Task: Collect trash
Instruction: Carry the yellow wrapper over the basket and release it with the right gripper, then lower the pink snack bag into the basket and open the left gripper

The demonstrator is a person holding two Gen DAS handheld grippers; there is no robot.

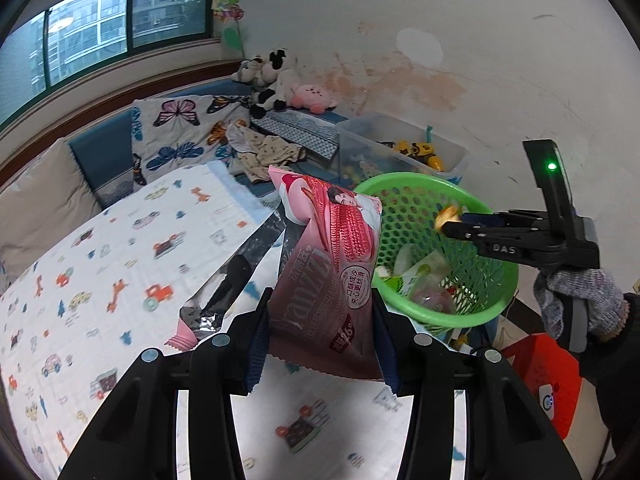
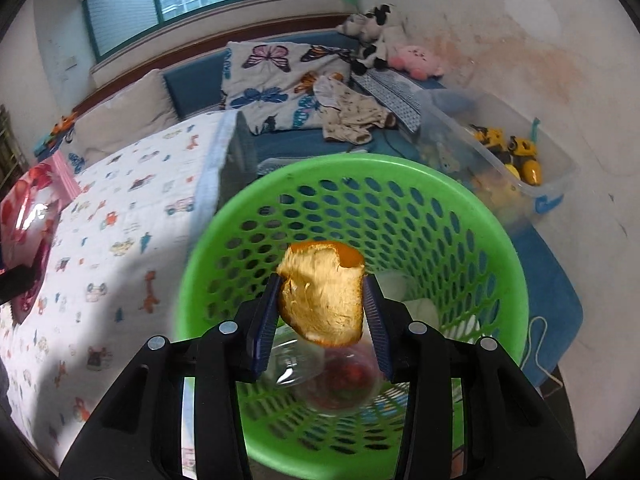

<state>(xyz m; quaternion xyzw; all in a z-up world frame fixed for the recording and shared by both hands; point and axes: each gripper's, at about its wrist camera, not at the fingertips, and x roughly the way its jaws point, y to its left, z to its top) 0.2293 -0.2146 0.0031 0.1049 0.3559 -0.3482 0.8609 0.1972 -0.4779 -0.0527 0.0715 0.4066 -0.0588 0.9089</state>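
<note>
A pink snack wrapper (image 1: 324,280) is clamped in the left gripper (image 1: 320,332) over the bed. An orange peel (image 2: 322,294) is held between the right gripper's (image 2: 322,312) pads above the green basket (image 2: 472,216).

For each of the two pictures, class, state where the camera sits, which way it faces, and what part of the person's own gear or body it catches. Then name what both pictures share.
Left wrist view: sits on the left tongs, looking forward and down over the bed; they grip a pink snack wrapper; the right tongs and a gloved hand show at right.
Right wrist view: sits on the right tongs, looking down into the green basket; a bread piece sits between their pads.
Shared: basket, bread, wrapper, bed, toy bin, plush toys.
</note>
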